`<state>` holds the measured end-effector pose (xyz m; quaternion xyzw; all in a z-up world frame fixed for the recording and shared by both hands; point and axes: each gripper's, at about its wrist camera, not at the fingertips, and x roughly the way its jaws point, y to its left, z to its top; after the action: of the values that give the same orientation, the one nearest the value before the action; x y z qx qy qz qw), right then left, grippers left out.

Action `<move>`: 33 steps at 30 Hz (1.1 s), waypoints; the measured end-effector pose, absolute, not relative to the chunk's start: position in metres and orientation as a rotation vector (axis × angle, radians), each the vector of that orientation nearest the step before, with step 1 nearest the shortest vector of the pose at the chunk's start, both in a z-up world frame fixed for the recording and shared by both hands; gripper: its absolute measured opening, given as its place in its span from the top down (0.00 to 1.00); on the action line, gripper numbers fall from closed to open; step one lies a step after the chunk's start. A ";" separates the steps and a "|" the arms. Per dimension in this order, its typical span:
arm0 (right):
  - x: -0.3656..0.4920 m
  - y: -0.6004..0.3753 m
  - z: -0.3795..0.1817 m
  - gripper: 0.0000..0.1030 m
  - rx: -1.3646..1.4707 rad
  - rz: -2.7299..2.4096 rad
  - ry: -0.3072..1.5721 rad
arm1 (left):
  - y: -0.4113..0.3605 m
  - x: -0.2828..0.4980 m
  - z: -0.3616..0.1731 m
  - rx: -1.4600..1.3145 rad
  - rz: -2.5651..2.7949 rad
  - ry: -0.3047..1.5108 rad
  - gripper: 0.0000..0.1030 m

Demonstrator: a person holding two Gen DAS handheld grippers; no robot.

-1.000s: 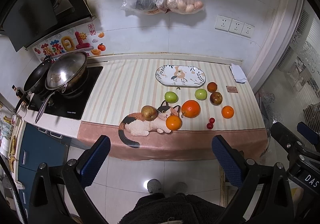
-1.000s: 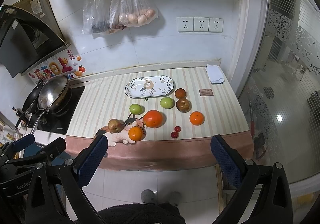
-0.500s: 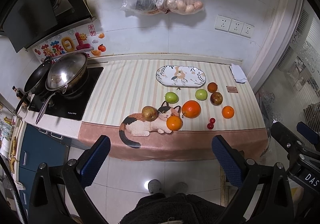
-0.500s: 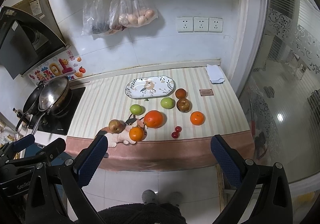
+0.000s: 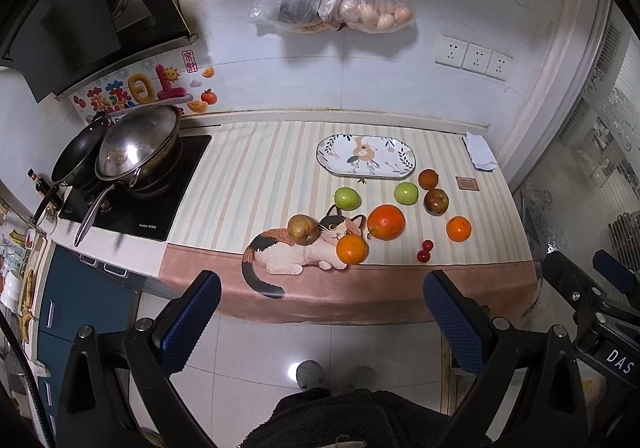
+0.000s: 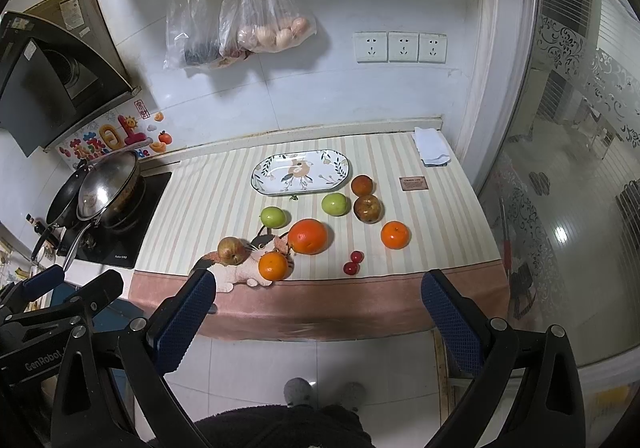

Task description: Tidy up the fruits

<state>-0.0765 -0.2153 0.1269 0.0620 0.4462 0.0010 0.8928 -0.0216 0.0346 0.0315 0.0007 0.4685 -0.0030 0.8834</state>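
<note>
Your left hand-held gripper [image 5: 322, 322] and right hand-held gripper [image 6: 318, 318] gape wide, holding nothing. Fruits sit on the surface [image 6: 448, 216]; the plate [image 6: 264, 184] at 12 o'clock is bare.

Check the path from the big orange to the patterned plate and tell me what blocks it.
Nothing visible lies directly between the big orange and the plate; the two green apples flank the route on either side, leaving a gap. Both tongs are open, off the counter's front edge.

White "DAS" on the right gripper's [image 5: 600, 312] black body, "GenRobot" partly visible on the left gripper's [image 6: 60, 288] body, Chinese characters on wall stickers [image 5: 136, 92], small plaque [image 6: 414, 183] unreadable.
</note>
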 end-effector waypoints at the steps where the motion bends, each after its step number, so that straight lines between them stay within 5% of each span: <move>1: -0.076 -0.214 0.127 0.00 0.128 0.003 0.925 | 0.035 -0.022 0.032 0.002 -0.007 0.975 0.00; 15: -0.032 -0.223 0.087 0.00 0.224 -0.031 0.960 | 0.059 0.045 0.002 0.070 0.052 0.973 0.00; 33: 0.131 -0.205 -0.104 0.00 0.334 -0.053 1.220 | 0.116 0.218 -0.199 -0.044 0.036 1.489 0.01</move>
<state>0.1312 -0.2047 -0.1037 0.1561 0.5699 -0.0250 0.8064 0.2183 0.1155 -0.1986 -0.0202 0.6777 0.0162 0.7349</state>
